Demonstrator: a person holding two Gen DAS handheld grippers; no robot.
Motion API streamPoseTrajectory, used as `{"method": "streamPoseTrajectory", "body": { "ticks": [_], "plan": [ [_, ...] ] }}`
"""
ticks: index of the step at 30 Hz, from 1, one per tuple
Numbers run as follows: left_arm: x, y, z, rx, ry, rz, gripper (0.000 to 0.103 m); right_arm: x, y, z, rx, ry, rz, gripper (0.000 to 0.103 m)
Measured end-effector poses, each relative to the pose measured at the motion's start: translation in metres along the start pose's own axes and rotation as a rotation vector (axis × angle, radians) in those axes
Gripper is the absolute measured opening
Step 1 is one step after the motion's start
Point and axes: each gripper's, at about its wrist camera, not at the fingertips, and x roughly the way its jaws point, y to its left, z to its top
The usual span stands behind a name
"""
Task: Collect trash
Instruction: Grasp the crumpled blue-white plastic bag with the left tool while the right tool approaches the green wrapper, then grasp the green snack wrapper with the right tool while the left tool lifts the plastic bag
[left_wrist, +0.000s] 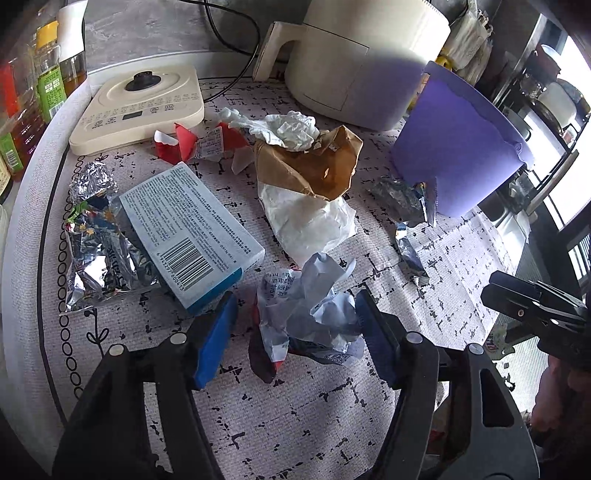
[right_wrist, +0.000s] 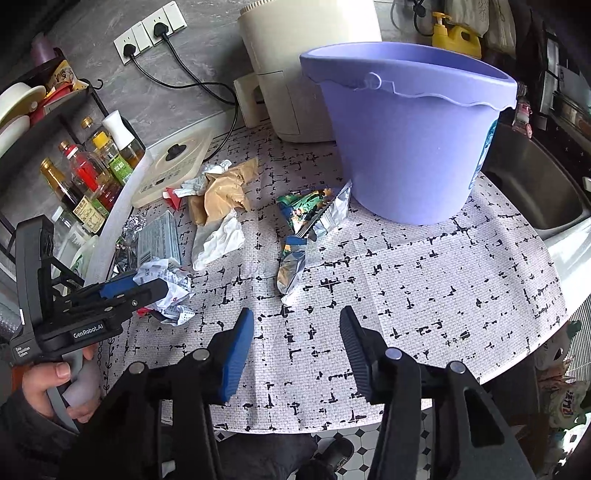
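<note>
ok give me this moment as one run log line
left gripper: open around crumpled white printed paper wad | right gripper: open, empty | purple plastic bucket: upright on mat

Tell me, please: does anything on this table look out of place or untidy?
Yes. Trash lies loose on the mat instead of in the purple bucket: a crumpled paper between the open left gripper fingers, a brown paper bag, foil wrappers and a flat box.

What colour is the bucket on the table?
The bucket is light purple all over, with a wavy band under its rim. The right wrist view shows it best.
</note>
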Motion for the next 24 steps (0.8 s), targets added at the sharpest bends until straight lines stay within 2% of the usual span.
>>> {"method": "streamPoseTrajectory", "body": {
  "ticks": [4,6,15,19,22,24],
  "plan": [
    [0.01,-0.003,0.005,0.002,0.01,-0.017,0.041,0.014,-0.006,0.007,0.035,0.005,0.0,0.048],
    [0.007,-0.005,0.011,0.012,-0.003,-0.022,0.037,0.019,-0.007,0.013,0.039,0.004,0.003,0.048],
    [-0.027,-0.002,0.039,0.004,-0.116,0.015,0.036,0.029,-0.011,0.04,0.034,-0.011,0.003,0.048],
    [-0.039,0.002,0.049,-0.006,-0.149,0.032,0.036,0.04,-0.01,0.054,0.035,-0.018,-0.007,0.049],
    [-0.046,0.011,0.052,-0.013,-0.162,0.057,0.036,0.054,-0.008,0.059,0.046,-0.013,-0.016,0.054],
    [-0.047,0.018,0.052,-0.026,-0.159,0.073,0.037,0.063,-0.007,0.061,0.054,-0.009,-0.016,0.054]
  ]
}}
